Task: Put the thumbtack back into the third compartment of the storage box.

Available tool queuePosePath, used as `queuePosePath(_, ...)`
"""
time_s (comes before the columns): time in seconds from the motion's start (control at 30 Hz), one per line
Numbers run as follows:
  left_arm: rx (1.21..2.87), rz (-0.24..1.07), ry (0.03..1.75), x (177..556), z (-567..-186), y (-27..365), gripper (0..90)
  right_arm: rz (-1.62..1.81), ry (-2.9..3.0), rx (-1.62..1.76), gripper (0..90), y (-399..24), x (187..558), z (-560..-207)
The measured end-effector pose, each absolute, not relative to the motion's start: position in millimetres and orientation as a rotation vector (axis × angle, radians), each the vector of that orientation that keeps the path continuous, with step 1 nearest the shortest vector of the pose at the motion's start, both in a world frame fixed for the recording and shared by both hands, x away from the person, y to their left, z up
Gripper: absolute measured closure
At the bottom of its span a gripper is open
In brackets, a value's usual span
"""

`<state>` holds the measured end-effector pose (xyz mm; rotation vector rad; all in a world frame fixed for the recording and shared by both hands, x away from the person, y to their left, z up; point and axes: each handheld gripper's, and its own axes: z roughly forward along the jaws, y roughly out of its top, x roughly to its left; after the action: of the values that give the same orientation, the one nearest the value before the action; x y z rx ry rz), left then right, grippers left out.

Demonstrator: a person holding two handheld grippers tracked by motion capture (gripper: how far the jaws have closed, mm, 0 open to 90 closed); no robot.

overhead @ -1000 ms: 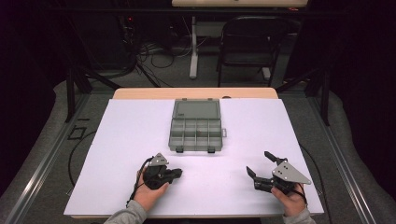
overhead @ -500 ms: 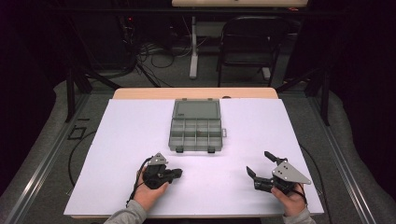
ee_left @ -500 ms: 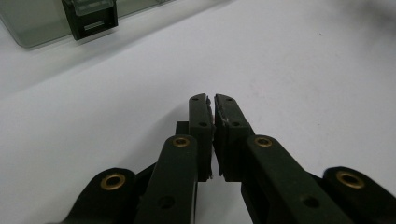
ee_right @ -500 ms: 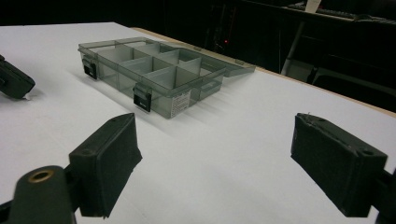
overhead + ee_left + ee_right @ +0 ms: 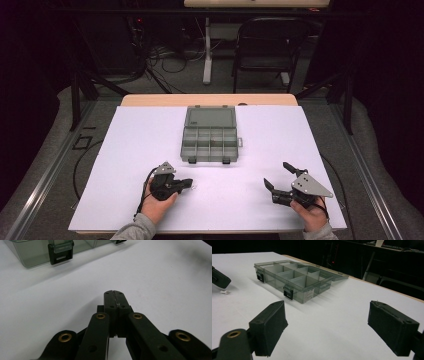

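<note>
Grey translucent plastic compartment box (image 5: 210, 135) is left open, ready for loading, while the left tool (image 5: 187, 183), pressed together, and the right tool (image 5: 278, 175), spread, are held nearer than it above the white bench (image 5: 125, 150).

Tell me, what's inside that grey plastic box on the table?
The box lies open, its lid folded back. Dividers split it into compartments, and those facing the right gripper view look empty. The high view hints at a tiny speck, too small to identify.

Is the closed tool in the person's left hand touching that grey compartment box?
Apart. In the high view, bare white table lies between the left tool and the compartment box.
</note>
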<state>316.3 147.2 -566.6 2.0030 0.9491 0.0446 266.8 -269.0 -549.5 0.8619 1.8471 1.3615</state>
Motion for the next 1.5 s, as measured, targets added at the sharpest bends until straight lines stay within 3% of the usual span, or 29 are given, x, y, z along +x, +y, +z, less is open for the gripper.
queuePosePath(0.17,2.022,0.060,0.912,313.7,-566.6,142.5,75.1,1.359,1.851,0.864,14.3,-269.1,266.9,-549.6)
queuePosePath(0.77,2.097,0.123,0.906,312.2,-567.9,134.3,85.5,1.359,1.849,0.864,14.3,-268.5,267.4,-549.9)
queuePosePath(1.13,1.994,0.115,0.923,313.3,-558.3,145.7,85.6,1.358,1.852,0.861,14.3,-269.4,267.1,-549.4)
queuePosePath(1.5,1.865,0.211,0.922,311.6,-544.6,160.1,85.6,1.358,1.848,0.863,14.3,-269.7,267.2,-549.8)
